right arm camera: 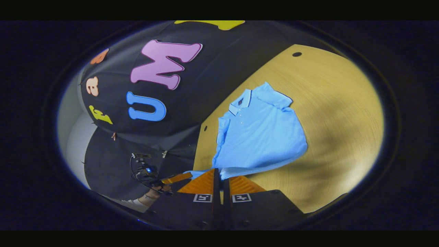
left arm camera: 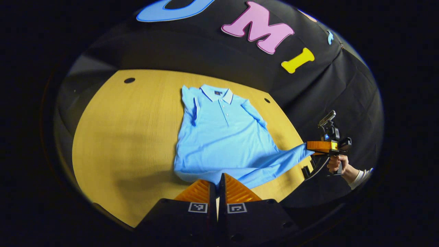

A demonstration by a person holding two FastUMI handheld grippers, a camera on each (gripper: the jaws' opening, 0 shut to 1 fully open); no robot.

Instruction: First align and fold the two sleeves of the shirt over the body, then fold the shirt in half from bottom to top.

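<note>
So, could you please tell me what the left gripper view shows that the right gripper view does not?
Left gripper view: the right claw, off to the side in a hand, pinching a corner of the blue polo shirt at its bottom edge. Right gripper view: the left claw farther off, gripping that same edge. Both: the shirt lying collar-away on the wooden table, with each view's own claw shut on the bottom edge.

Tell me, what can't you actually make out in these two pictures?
- Left gripper view: the blue shirt's bottom hem, hidden behind the left gripper.
- Right gripper view: the hem again, behind the right gripper.
- Collar label: too small.
- Person's hand: arm cut off by the edge.
</note>
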